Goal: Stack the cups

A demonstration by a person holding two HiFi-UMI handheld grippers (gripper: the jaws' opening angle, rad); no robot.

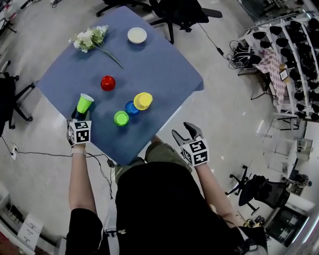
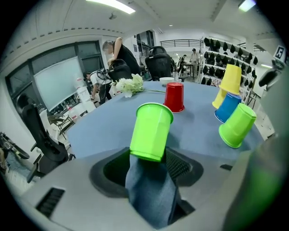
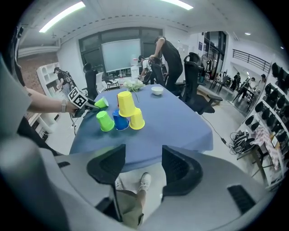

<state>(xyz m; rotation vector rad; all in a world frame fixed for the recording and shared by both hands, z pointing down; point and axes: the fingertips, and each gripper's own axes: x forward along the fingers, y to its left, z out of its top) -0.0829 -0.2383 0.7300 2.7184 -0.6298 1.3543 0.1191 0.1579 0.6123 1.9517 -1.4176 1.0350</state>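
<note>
A lime green cup (image 1: 84, 103) (image 2: 151, 131) stands mouth up and tilted at the left corner of the blue-clothed table (image 1: 164, 69). Its base fills the gap between the jaws of my left gripper (image 1: 79, 117) (image 2: 148, 164), with both pads against it. Further in are a red cup (image 1: 108, 82) (image 2: 174, 96) upside down, and a cluster of a second green cup (image 1: 121, 118) (image 3: 104, 121), a blue cup (image 1: 131, 107) (image 3: 120, 120) and yellow cups (image 1: 143, 100) (image 3: 126, 103). My right gripper (image 1: 185, 133) (image 3: 143, 158) hangs open and empty over the floor, off the table's near corner.
A white bowl (image 1: 137, 35) and a spray of white flowers (image 1: 92, 37) lie at the far side of the table. Office chairs (image 1: 179, 12) stand beyond it, and racks (image 1: 294, 60) stand to the right. A cable (image 1: 50, 154) runs over the floor on the left.
</note>
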